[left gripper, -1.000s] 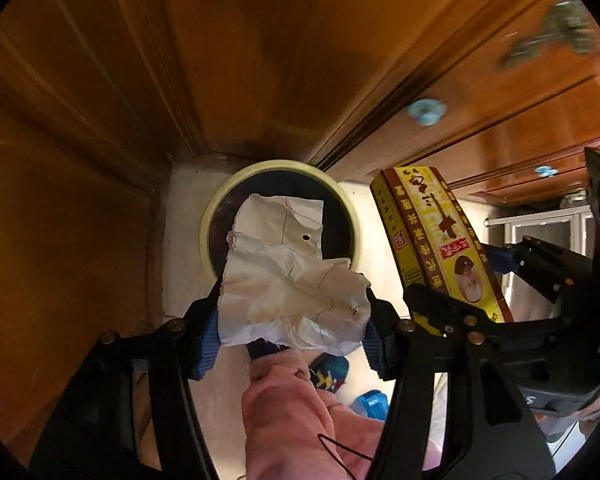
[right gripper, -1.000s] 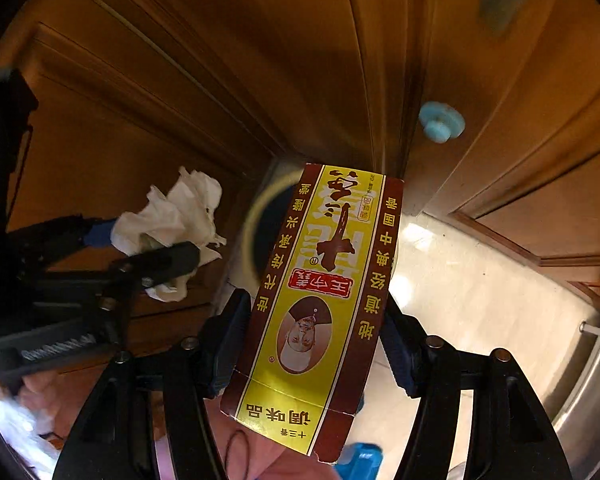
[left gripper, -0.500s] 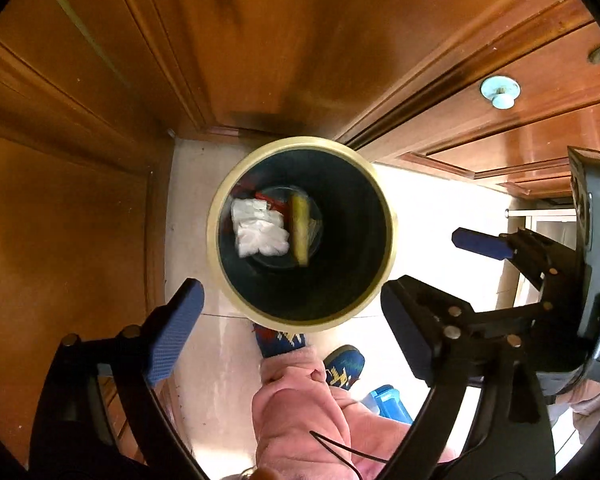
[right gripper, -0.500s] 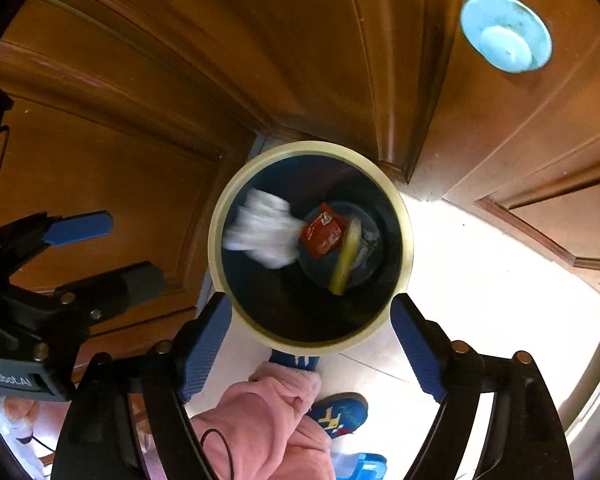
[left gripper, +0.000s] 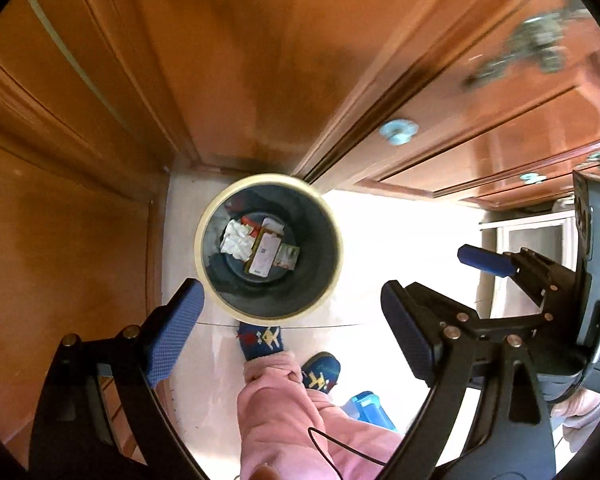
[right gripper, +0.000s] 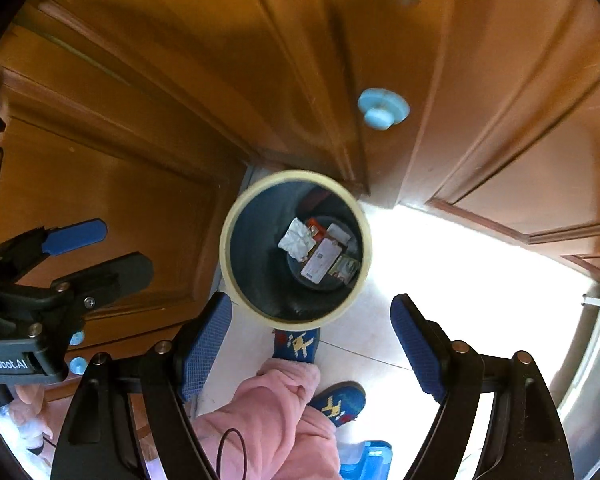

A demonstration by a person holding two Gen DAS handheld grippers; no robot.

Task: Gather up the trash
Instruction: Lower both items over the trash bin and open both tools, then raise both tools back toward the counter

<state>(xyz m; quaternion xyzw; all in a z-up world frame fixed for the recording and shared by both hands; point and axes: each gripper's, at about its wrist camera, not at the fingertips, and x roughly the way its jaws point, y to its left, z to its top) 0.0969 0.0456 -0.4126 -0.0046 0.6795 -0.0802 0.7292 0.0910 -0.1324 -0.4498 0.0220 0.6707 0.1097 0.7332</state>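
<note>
Since the earlier frame, the crumpled paper [left gripper: 236,240] and the carton [left gripper: 265,257] have been dropped into the bin [left gripper: 216,280]. Both lie at its bottom, paper at nine o'clock of the carton. The left hand-held gripper [left gripper: 288,336] and the right hand-held gripper [right gripper: 312,340] are held released and empty above the rim; this drop looks done, and further trash cannot be seen.

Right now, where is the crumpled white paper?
The crumpled white paper lies at the bottom of the round bin, left of the flat box, in both wrist views.
</note>
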